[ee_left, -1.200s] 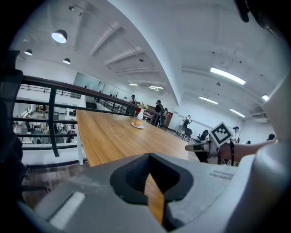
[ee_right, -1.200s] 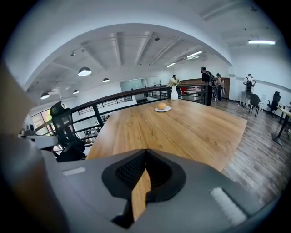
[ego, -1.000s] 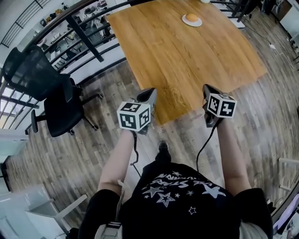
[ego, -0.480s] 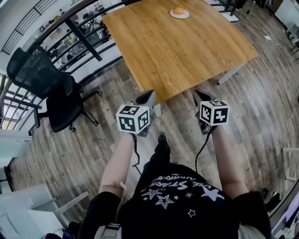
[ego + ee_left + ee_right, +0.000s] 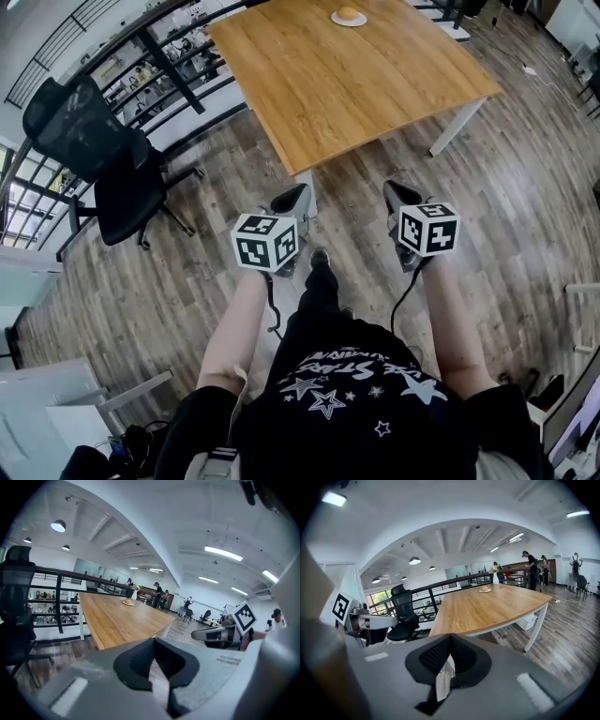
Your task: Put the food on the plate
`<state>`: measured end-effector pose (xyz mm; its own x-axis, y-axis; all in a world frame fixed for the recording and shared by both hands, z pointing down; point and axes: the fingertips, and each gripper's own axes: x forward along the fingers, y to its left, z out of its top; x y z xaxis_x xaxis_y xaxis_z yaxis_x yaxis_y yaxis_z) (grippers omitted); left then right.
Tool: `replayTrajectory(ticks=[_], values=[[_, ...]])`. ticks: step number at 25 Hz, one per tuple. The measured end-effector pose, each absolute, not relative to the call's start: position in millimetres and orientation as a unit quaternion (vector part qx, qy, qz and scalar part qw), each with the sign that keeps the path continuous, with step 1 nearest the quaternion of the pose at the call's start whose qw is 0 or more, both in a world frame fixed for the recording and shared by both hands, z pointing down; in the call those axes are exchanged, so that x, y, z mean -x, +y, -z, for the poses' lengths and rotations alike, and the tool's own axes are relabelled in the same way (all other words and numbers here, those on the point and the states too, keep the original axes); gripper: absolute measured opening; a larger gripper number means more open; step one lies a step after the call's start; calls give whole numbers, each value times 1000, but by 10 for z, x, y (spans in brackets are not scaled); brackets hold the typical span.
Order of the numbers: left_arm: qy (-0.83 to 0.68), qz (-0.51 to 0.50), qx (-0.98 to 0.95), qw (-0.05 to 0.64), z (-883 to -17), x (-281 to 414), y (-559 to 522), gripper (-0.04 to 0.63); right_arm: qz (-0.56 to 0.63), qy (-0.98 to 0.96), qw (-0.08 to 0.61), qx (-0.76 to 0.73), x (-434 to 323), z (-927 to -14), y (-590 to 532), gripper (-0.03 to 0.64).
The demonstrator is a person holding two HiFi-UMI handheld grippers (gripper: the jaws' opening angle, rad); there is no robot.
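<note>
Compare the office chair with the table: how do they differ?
The office chair is black with a mesh back; the table is light wood on white legs. The table carries a plate with food at its far end; the office chair carries nothing visible. Both stand on the plank floor.

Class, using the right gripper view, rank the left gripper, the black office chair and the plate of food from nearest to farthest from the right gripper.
1. The left gripper, close by at the left edge.
2. The black office chair, behind it, beside the near end of the table.
3. The plate of food, at the far end.
</note>
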<state>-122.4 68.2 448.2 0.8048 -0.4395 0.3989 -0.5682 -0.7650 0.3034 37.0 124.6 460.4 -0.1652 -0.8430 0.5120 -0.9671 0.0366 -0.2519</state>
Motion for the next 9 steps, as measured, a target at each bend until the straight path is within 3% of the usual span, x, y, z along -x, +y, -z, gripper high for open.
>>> replayTrajectory(ticks=[9], values=[[-272, -151, -930, 196, -4369, 1289, 1122, 2, -270, -711, 105, -640, -273, -4476, 1741, 2]])
